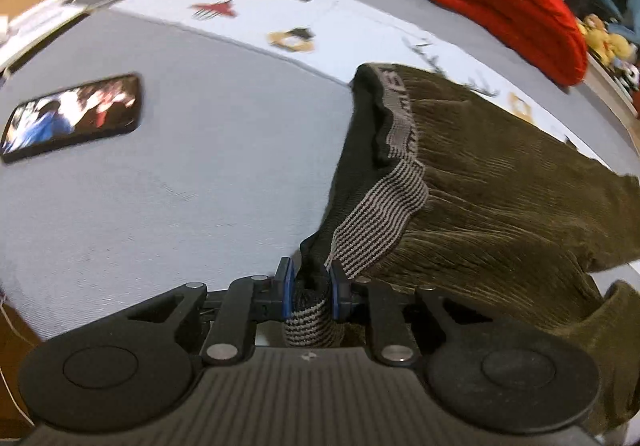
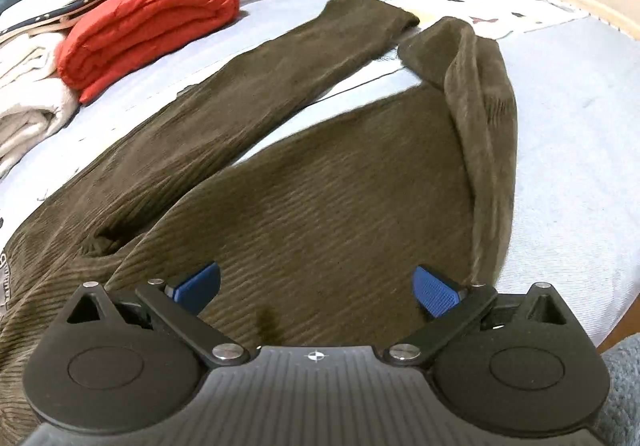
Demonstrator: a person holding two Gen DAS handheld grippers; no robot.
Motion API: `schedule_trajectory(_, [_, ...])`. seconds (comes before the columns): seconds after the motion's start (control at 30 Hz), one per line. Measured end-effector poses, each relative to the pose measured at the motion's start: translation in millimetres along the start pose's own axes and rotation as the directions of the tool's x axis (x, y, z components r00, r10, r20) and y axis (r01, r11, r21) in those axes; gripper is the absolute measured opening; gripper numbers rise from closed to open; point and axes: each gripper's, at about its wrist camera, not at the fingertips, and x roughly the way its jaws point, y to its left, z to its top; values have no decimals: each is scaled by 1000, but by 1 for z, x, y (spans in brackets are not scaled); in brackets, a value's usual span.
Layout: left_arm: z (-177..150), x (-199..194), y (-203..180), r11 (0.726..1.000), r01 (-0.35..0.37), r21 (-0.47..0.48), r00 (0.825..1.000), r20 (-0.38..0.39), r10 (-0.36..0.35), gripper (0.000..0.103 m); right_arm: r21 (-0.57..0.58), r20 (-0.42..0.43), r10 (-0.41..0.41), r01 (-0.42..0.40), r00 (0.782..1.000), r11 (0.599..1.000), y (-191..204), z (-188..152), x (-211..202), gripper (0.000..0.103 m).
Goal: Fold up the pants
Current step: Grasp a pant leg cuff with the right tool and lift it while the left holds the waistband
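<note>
Right wrist view: pants (image 2: 320,186) stretch lengthwise away from the wide-open right gripper (image 2: 316,290); left gripper (image 1: 311,288) pinches the waistband (image 1: 376,222).

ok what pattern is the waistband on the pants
Thin black and grey stripes on the waistband; clearest in the left wrist view.

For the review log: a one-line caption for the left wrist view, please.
Left gripper clamps the striped waistband of olive corduroy pants on a grey bed, phone nearby.
</note>
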Motion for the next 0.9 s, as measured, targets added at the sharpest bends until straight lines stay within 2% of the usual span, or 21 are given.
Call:
schedule_trajectory(0.07, [0, 0, 8, 1000, 8, -22, 1000, -12, -8, 20, -13, 8, 12, -12, 1000, 1000, 3, 1, -1, 102])
schedule_trajectory(0.2, [2, -7, 6, 1000, -19, -9, 1000, -1, 19, 20, -28, 29, 10, -9, 1000, 1000, -1, 8, -7, 102])
schedule_trajectory(0.33, [10, -4, 11, 998, -29, -52, 1000, -7, 29, 20, -39, 90, -11, 15, 996, 999, -21, 28, -21, 102])
schedule_trajectory(0.4, [9, -2, 4, 998, -60, -23, 998, -5, 60, 22, -43, 120, -38, 43, 992, 998, -37, 42, -21, 102])
schedule_trajectory(0.43, [6, -3, -2, 997, -82, -1, 997, 7, 82, 26, -41, 135, -53, 59, 989, 997, -45, 49, -18, 102])
schedule_trajectory(0.5, [1, -3, -11, 990, -136, 22, 990, 27, 136, 41, 1, 161, -104, 105, 981, 994, -65, 68, -9, 102])
schedule_trajectory(0.57, [-1, 0, -14, 978, -209, 11, 977, 38, 209, 74, 72, 165, -142, 131, 976, 989, -88, 89, 5, 102])
schedule_trajectory(0.63, [-1, 3, -18, 962, -274, 7, 961, 41, 274, 89, 124, 155, -150, 132, 977, 984, -104, 109, 21, 102])
schedule_trajectory(0.73, [3, 6, -19, 958, -287, -9, 957, 35, 287, 89, 178, 116, -103, 81, 988, 981, -123, 140, 50, 102])
schedule_trajectory(0.8, [5, 8, -22, 957, -291, -15, 956, 34, 291, 89, 204, 85, -94, 75, 992, 976, -129, 156, 73, 100])
schedule_trajectory(0.87, [5, 10, -26, 952, -305, -9, 952, 35, 305, 90, 202, 41, -95, 85, 995, 976, -132, 166, 95, 62])
schedule_trajectory(0.9, [5, 10, -29, 951, -311, -4, 950, 36, 310, 89, 193, 10, -100, 96, 995, 976, -133, 169, 102, 5])
